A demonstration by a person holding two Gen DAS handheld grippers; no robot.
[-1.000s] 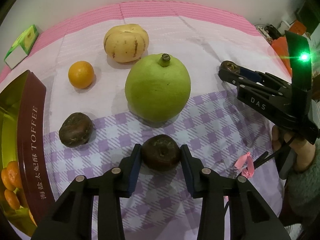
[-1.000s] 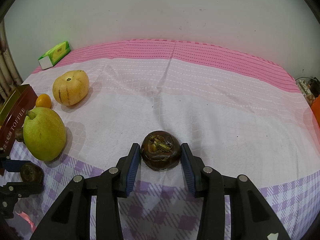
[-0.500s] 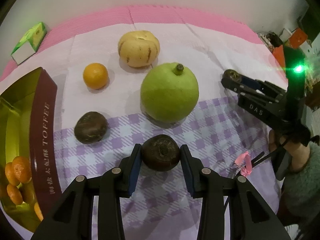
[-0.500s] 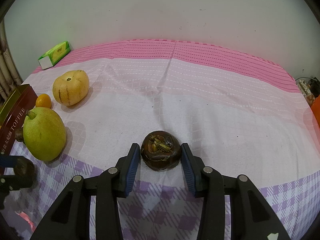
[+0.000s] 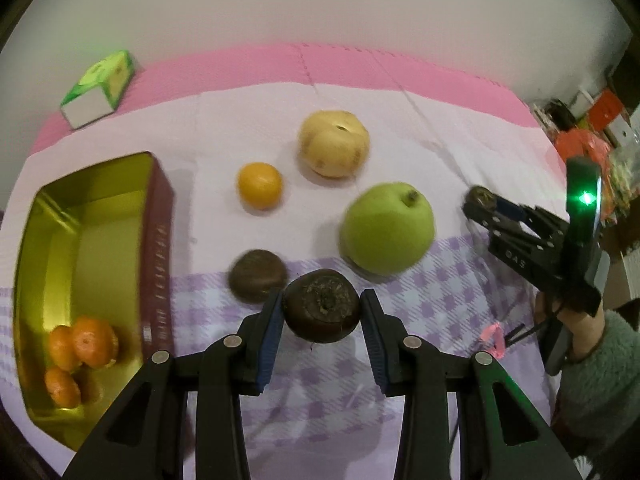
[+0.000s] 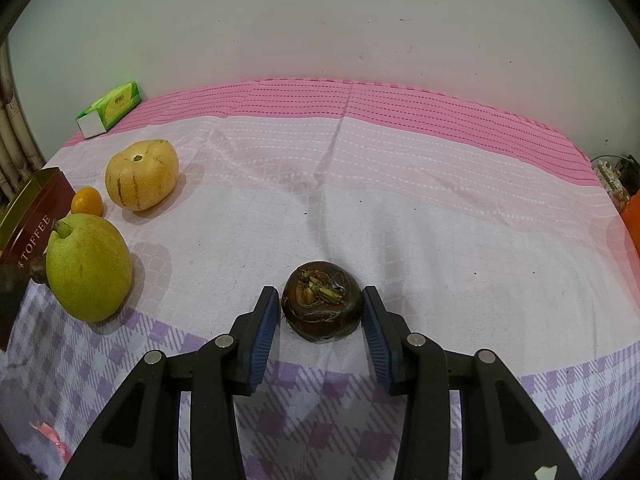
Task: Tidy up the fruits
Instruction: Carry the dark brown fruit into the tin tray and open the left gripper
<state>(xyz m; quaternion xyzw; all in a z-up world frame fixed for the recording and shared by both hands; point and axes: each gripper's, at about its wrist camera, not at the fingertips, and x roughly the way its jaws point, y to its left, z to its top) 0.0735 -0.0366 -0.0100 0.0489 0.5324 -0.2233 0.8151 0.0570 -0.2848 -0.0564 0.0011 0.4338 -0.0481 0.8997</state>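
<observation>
While the left gripper (image 5: 322,314) is clamping a dark brown fruit (image 5: 321,305) between its blue pads and holding it above the checked cloth (image 5: 440,280), the right gripper (image 6: 320,316) is gripping a second dark fruit (image 6: 322,306), which looks to be resting on the cloth. A third dark fruit (image 5: 258,275) is lying just behind the left finger. A green pear (image 5: 387,232), an orange (image 5: 259,185) and a pale striped melon (image 5: 334,143) are sitting farther back. The toffee tin (image 5: 158,240) is standing at the left, holding three small oranges (image 5: 80,354). A green box (image 5: 98,88) is lying near the wall.
</observation>
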